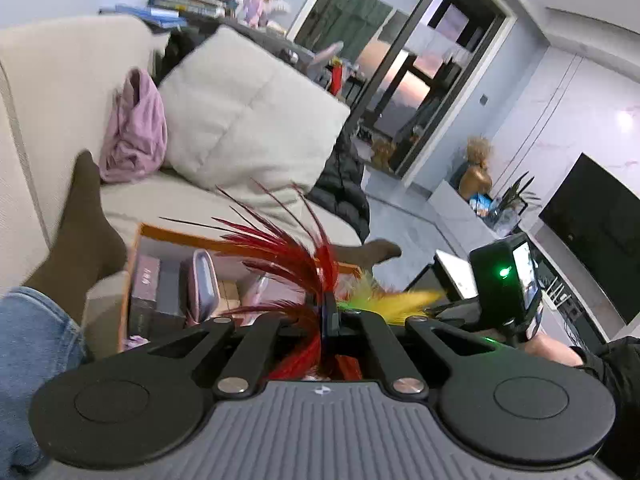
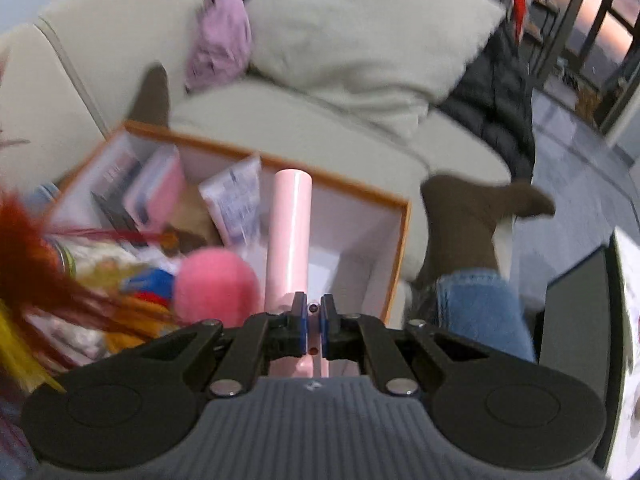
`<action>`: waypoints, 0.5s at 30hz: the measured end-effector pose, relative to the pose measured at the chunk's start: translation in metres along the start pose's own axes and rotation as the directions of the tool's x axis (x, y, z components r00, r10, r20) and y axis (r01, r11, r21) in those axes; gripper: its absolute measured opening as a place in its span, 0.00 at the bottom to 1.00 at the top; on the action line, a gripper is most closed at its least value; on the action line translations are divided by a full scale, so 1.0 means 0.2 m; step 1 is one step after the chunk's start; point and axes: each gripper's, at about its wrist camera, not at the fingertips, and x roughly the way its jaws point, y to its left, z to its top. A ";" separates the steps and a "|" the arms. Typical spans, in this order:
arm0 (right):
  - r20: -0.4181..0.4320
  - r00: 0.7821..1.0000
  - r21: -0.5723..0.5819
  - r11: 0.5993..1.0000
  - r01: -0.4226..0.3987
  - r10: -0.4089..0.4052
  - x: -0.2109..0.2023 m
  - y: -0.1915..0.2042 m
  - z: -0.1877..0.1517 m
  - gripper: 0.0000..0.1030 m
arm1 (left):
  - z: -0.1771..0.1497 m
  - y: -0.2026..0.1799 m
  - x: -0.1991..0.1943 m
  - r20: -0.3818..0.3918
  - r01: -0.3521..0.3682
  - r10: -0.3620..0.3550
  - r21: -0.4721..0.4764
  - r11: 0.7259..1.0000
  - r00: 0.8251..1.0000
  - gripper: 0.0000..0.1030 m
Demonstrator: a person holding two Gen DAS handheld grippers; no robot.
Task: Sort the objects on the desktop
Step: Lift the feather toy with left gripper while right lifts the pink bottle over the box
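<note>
In the left wrist view my left gripper (image 1: 330,308) is shut on a feather toy (image 1: 296,252). Its red plumes fan up and left, and yellow and green feathers (image 1: 400,300) stick out to the right. Below it sits an orange-rimmed box (image 1: 138,248) with several items inside. The right hand's device (image 1: 506,280) shows at the right edge. In the right wrist view my right gripper (image 2: 314,308) is shut on the base of a pink tube (image 2: 290,232), which points out over the box (image 2: 400,240). A pink fluffy ball (image 2: 216,286) and the blurred feathers (image 2: 28,280) lie to its left.
The box rests against a cream sofa (image 1: 168,200) with a large cushion (image 1: 248,108) and a purple garment (image 1: 134,132). A person's legs in jeans (image 2: 476,304) and brown socks (image 2: 472,216) flank the box. A black jacket (image 1: 344,188) lies beyond. A dark table (image 2: 572,312) is at right.
</note>
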 end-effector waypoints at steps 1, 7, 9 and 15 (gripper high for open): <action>-0.023 1.000 0.004 1.000 0.008 -0.008 0.03 0.00 -0.01 0.06 | 0.00 0.01 0.03 -0.010 0.002 -0.002 -0.003 1.000 1.000 0.01; -0.107 0.993 0.006 0.998 0.059 -0.058 0.18 0.00 -0.02 0.06 | -0.01 0.05 0.15 -0.052 0.039 -0.039 -0.008 0.999 0.998 0.01; -0.122 0.991 0.000 0.998 0.062 -0.061 0.21 0.00 -0.02 0.06 | 0.00 0.06 0.19 -0.066 0.046 -0.046 -0.009 0.999 0.997 0.01; -0.133 0.991 0.004 1.000 0.024 -0.023 0.24 0.00 0.01 0.11 | 0.02 0.09 0.28 -0.103 0.045 -0.048 -0.028 0.999 0.994 0.01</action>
